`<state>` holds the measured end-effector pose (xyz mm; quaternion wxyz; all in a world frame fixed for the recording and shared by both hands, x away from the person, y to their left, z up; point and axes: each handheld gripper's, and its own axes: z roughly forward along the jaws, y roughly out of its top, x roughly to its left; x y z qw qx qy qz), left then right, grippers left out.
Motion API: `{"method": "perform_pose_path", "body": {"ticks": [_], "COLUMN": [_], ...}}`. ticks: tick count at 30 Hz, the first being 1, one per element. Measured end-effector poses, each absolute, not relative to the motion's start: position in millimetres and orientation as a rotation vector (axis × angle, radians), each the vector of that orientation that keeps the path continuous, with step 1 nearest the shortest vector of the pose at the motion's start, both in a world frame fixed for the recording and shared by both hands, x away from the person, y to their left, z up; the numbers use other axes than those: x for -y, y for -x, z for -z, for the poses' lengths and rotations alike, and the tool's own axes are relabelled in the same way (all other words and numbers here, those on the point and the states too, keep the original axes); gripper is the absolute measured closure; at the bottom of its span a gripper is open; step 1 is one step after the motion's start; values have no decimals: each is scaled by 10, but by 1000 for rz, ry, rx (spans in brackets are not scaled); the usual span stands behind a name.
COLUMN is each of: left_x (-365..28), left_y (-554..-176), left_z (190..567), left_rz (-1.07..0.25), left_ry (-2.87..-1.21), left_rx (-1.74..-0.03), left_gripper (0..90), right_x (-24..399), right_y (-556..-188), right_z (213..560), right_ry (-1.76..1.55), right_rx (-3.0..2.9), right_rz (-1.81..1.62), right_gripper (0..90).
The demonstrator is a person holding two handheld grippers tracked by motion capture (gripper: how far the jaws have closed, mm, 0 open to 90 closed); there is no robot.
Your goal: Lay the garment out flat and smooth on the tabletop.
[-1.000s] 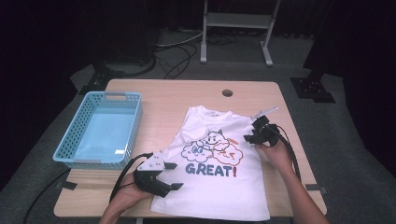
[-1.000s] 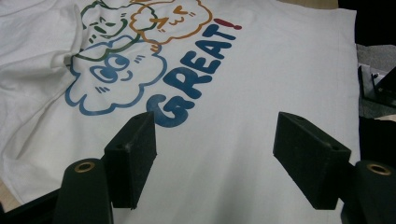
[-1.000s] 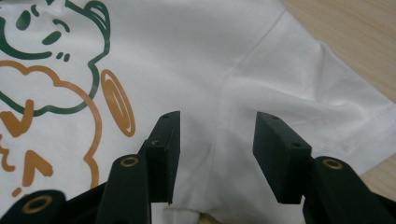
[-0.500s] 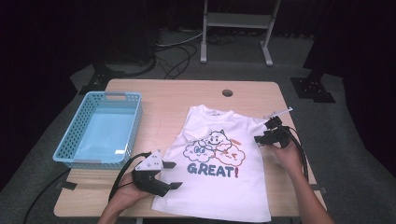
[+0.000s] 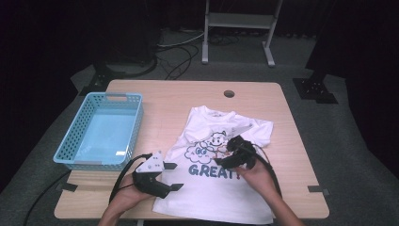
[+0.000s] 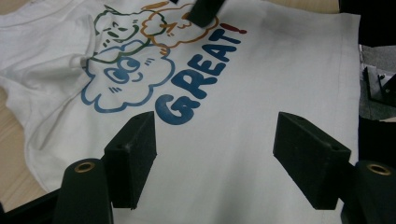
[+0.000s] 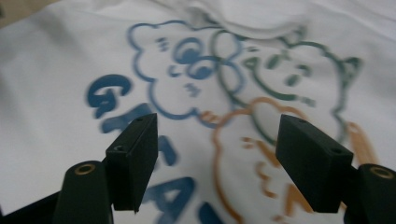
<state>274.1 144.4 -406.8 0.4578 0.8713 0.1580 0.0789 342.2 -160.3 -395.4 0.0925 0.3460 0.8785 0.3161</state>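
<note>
Shirt: I see the white T-shirt (image 5: pixel 221 188) lying on the worktop (image 5: pixel 179 101), right of centre, its cloud print and the word GREAT facing up, the hem at the near edge.
Sleeve: the shirt's far right sleeve looks folded in over the chest.
Left tongs: my left tongs (image 5: pixel 175 176) sit at the shirt's near left edge, jaws standing apart with nothing between them; in the left gripper view (image 6: pixel 215 154) only flat cloth lies under them.
Right tongs: my right tongs (image 5: pixel 225 156) hover over the print in the shirt's middle, jaws having just been opening, now apart with nothing between them (image 7: pixel 217 156).
Basket: a blue basket (image 5: pixel 75 155) stands at the worktop's left, well apart from the shirt.
</note>
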Motion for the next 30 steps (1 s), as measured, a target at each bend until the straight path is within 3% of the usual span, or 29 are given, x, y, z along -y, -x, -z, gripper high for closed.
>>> {"method": "perform_pose_path", "body": {"ticks": [10,30], "left_x": [-1468,-1241], "left_y": [-2718,-2803], "left_z": [4011,4012], "left_rz": [-225,-264], "left_ry": [-2143,-2166], "left_rx": [-390,-399], "left_gripper": [295,295], "right_x": [1090,1416], "right_y": [-3100,-2886], "right_z": [4239,4343], "right_ry": [-874,-691], "right_rx": [-2715,-2723], "right_rz": [-805,-997], "right_gripper": [231,221]}}
